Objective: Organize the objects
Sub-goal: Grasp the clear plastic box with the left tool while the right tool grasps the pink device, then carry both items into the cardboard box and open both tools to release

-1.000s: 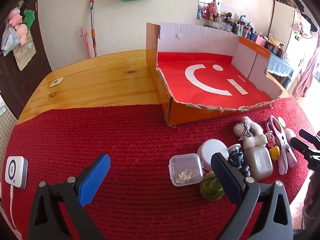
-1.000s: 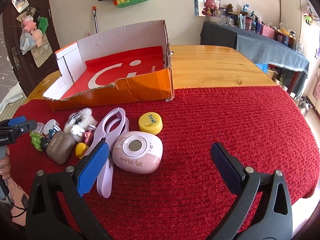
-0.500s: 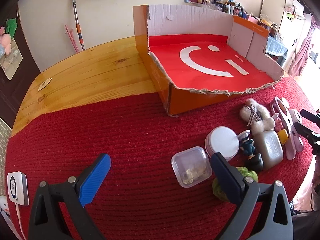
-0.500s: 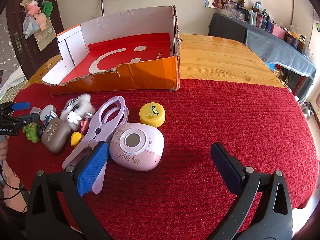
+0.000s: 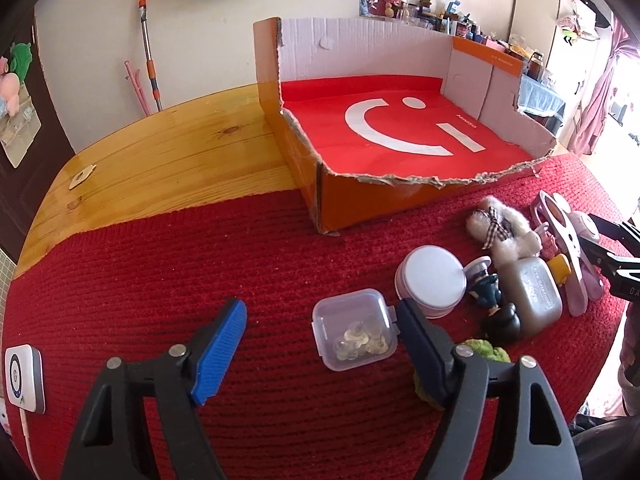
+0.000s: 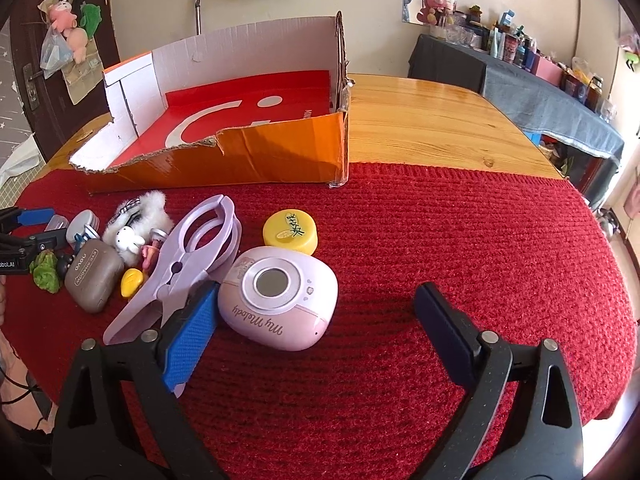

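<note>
Clear plastic is lying between the closing jaws of the left gripper: a small lidded box holding pale beads, sitting on the red knitted mat. It is hugging the dark finger at the gripper's 3 o'clock side, while the blue pad at 9 o'clock is standing well apart from it, so nothing is being pinched yet. My reading is that the closing blue pad will be pushing the box against the dark finger. The orange cardboard tray, the likely destination, is waiting at 12 o'clock.

Over in the right wrist view, the right gripper is narrowing too, with the pink rounded case lying between its fingers, just beside the blue pad at 9 o'clock and clear of the dark one. The case's long axis is running roughly 10 to 4 o'clock. Neither gripper is clamping anything so far.
</note>
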`<state>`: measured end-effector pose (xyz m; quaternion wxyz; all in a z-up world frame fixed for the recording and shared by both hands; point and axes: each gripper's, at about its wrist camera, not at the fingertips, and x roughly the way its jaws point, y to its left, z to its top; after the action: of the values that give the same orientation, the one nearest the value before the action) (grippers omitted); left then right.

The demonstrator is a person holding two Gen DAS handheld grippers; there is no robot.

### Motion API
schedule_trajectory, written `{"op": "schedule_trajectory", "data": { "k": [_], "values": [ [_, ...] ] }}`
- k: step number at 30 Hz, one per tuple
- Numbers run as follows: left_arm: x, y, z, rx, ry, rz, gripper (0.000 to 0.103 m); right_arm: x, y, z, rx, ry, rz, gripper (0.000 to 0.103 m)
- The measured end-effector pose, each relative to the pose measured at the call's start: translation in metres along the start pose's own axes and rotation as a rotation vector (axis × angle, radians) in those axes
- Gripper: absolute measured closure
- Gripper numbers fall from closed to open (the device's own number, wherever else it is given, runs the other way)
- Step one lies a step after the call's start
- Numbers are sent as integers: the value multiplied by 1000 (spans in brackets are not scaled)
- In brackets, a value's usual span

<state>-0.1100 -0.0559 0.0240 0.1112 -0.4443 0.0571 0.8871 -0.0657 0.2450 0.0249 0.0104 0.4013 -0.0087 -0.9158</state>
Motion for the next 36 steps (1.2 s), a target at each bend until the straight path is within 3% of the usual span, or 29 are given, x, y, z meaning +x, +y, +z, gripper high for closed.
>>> {"op": "schedule_trajectory", "data": {
  "k": [2, 6, 13, 26, 36],
  "values": [
    [-2, -3, -1, 7, -11, -12, 39, -1, 3, -1, -13, -12, 1, 20],
    [-6, -8, -5, 15, -40, -30, 58, -4, 10, -4, -35, -33, 17, 48],
    [-14, -12, -7, -6, -63, -37, 61, -11, 4, -2, 3, -51, 63, 48],
    [-41, -11, -3, -12, -131, -17, 61, -25, 5, 6, -4, -89, 68, 48],
    [-67, -15, 28, 16, -217, -30, 61, -40, 9, 29, -47, -152, 65, 48]
  ]
}}
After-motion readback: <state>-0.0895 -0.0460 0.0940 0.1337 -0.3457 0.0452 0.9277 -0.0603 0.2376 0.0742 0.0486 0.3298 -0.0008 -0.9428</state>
